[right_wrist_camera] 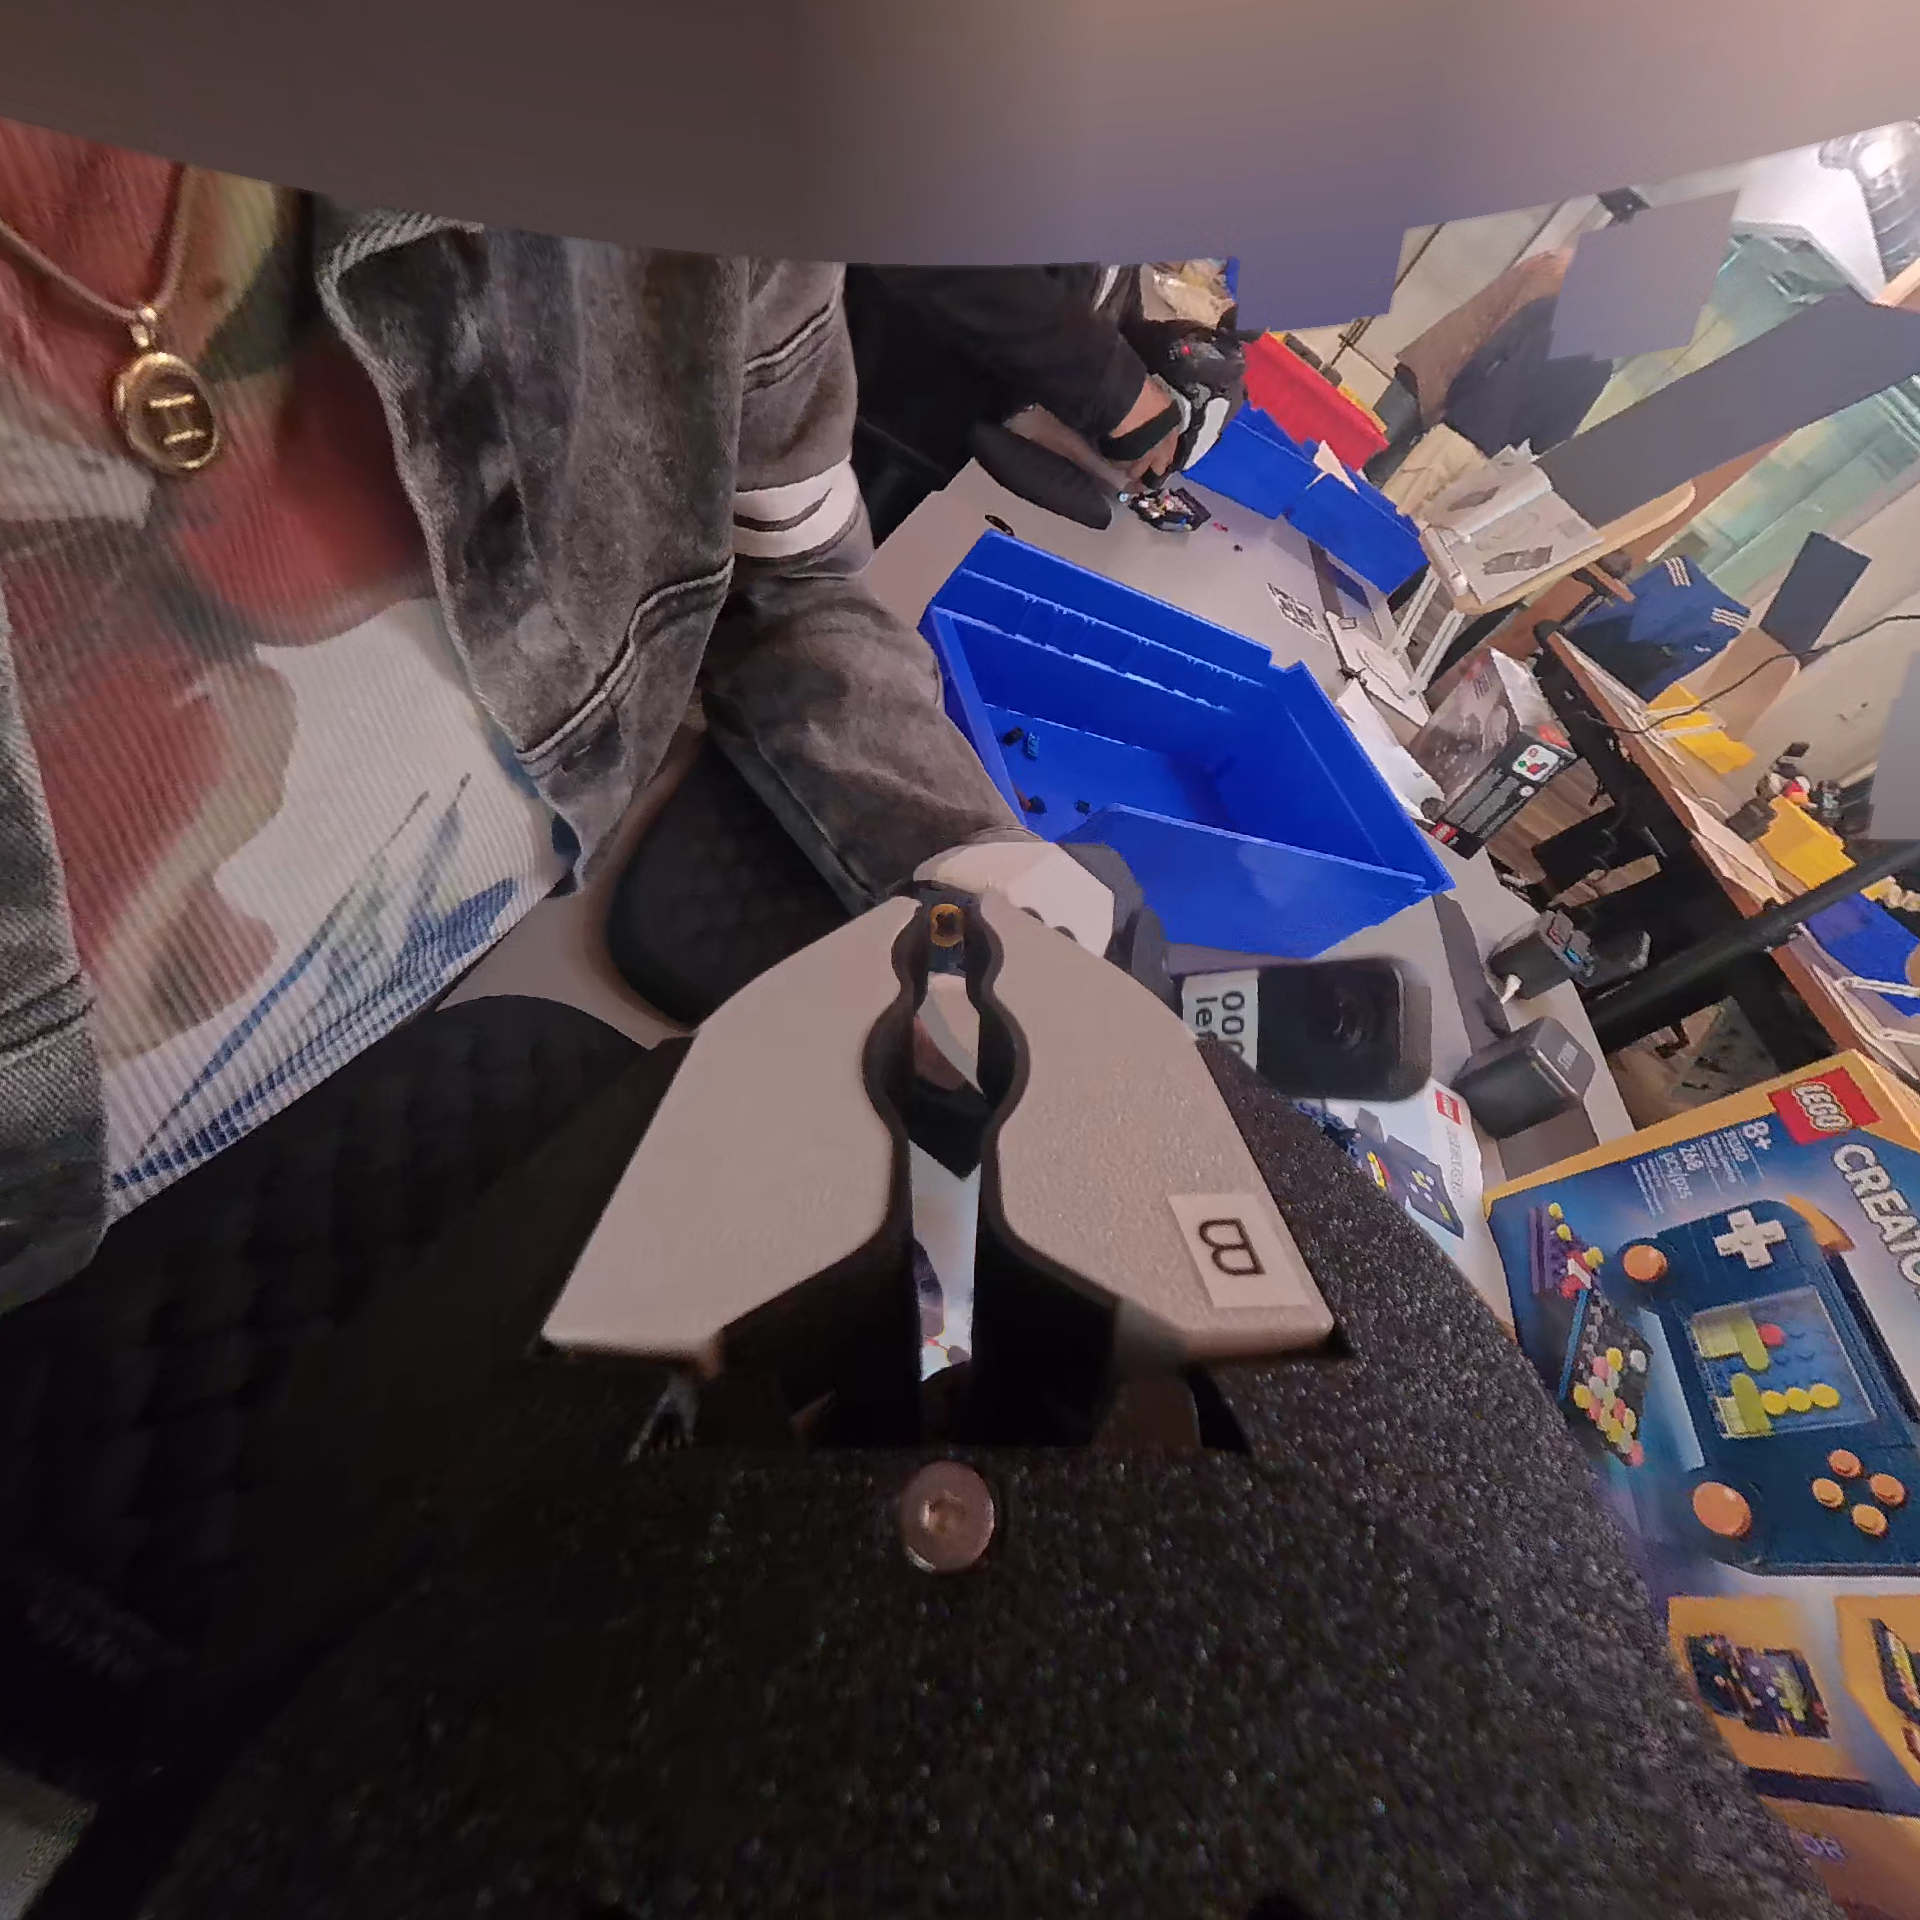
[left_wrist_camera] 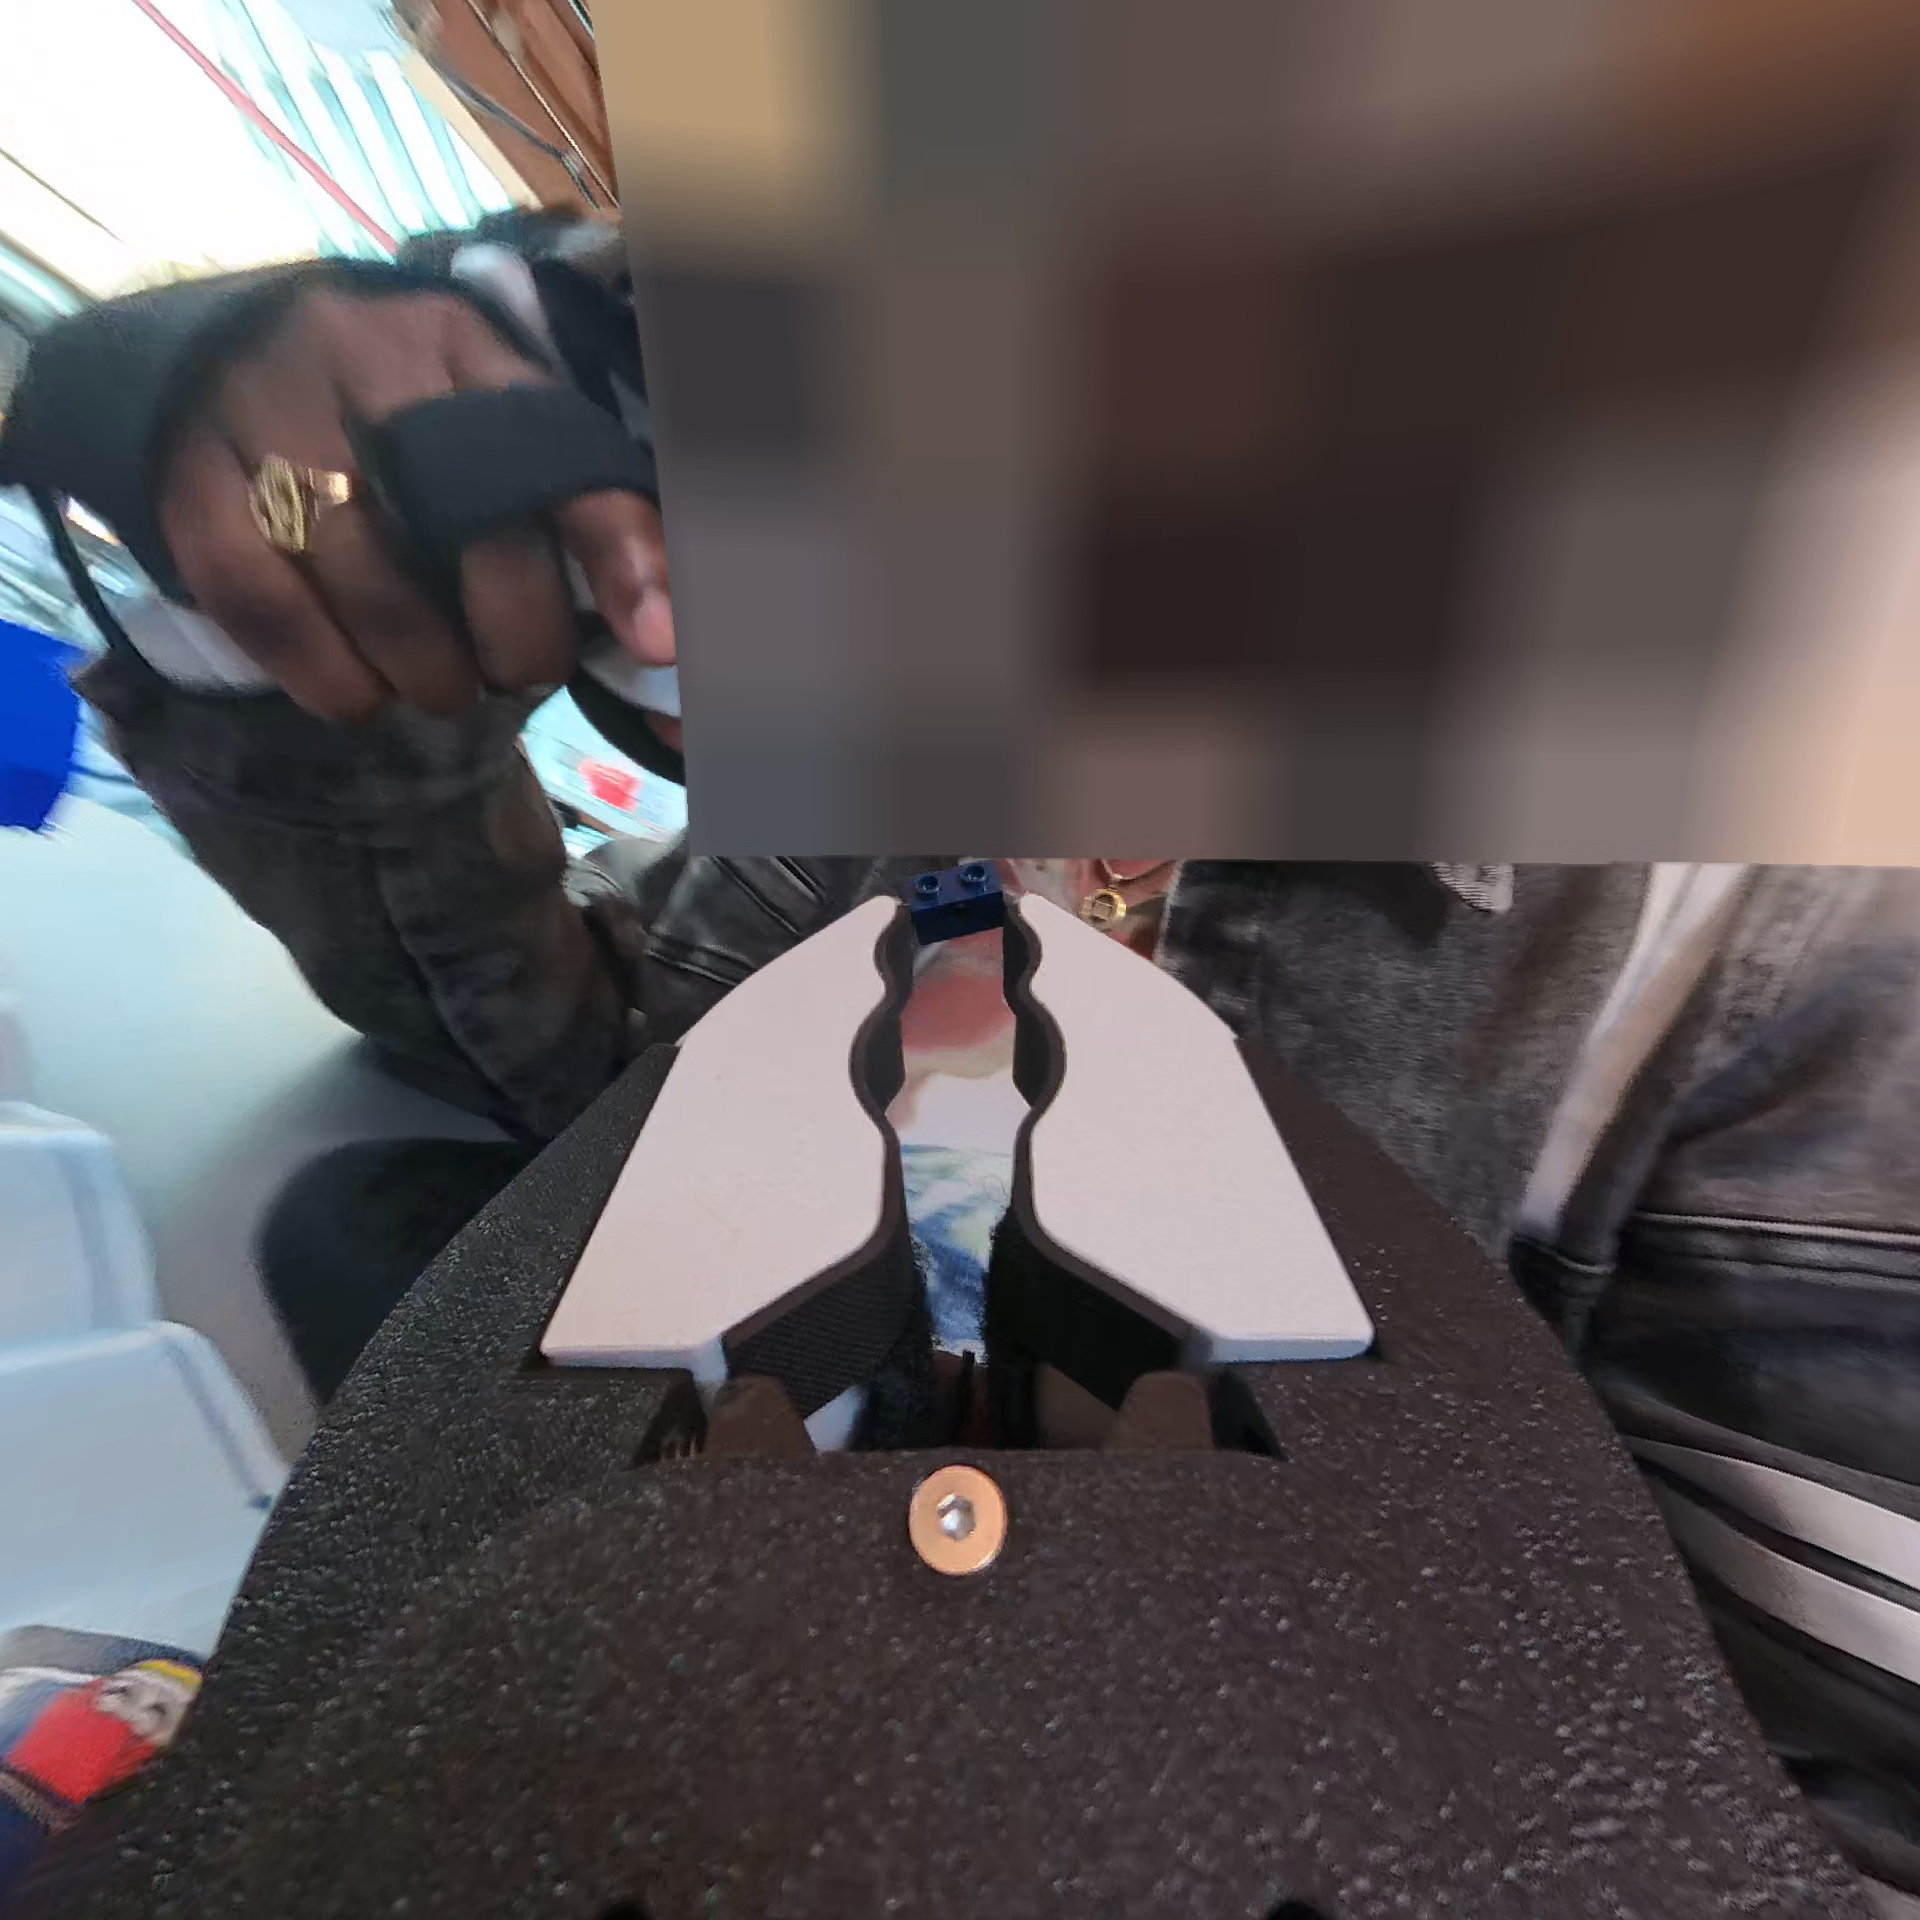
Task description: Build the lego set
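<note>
the dark blue two-stud brick (left_wrist_camera: pixel 958 912) sits clamped at the tips of the left gripper (left_wrist_camera: pixel 958 920), held up in front of the person's jacket (left_wrist_camera: pixel 1455 1039). the right gripper (right_wrist_camera: pixel 943 925) pinches a small yellow-orange piece (right_wrist_camera: pixel 943 918) just before the left gripper's white fingers (right_wrist_camera: pixel 1039 883); well beyond lies a blue bin (right_wrist_camera: pixel 1247 883). judging by this, keeping both tip grips steady and square matters most.

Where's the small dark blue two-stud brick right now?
In the left wrist view, the small dark blue two-stud plastic brick is clamped at the very tips of the left gripper, between its white fingers, raised close before the person's grey jacket.
</note>
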A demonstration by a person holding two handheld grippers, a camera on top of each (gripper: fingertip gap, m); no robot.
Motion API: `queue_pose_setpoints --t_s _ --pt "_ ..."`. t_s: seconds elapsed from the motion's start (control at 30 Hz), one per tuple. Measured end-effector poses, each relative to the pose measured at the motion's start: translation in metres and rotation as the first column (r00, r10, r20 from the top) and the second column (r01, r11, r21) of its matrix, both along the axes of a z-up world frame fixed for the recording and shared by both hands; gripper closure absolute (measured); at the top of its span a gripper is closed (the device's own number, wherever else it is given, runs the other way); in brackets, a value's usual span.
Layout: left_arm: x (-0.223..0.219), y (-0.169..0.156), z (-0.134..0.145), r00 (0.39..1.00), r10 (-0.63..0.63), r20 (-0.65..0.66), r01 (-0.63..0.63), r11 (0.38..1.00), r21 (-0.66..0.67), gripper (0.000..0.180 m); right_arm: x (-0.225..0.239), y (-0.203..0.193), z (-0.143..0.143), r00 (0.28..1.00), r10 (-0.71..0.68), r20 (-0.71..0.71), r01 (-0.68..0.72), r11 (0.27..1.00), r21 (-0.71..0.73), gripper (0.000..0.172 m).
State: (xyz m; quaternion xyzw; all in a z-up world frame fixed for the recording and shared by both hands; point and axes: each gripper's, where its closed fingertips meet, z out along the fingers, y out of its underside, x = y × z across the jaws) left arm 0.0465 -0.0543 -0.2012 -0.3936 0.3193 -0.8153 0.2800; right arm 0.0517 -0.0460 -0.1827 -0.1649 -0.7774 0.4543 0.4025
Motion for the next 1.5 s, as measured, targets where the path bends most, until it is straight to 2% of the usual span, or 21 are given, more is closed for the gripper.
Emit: queue_pose_setpoints --t_s 0.23,0.6,1.5 --pt "0.0 0.001 -0.005 0.995 -0.1 0.024 0.102 0.989 -0.106 0.164 0.004 -0.008 -0.006 0.998 0.057 0.005 -0.057 0.998 0.037 0.166" --pt "0.0 -0.006 -0.006 0.985 -0.171 0.035 0.174 0.978 -0.12 0.164 -0.001 -0.01 -0.015 0.999 0.047 -0.007 -0.046 0.992 0.12 0.166" --pt "-0.002 -0.008 -0.004 0.974 -0.218 0.068 0.225 0.963 -0.146 0.165 -0.003 -0.013 -0.014 0.997 0.047 -0.063 -0.035 0.983 0.182 0.166"
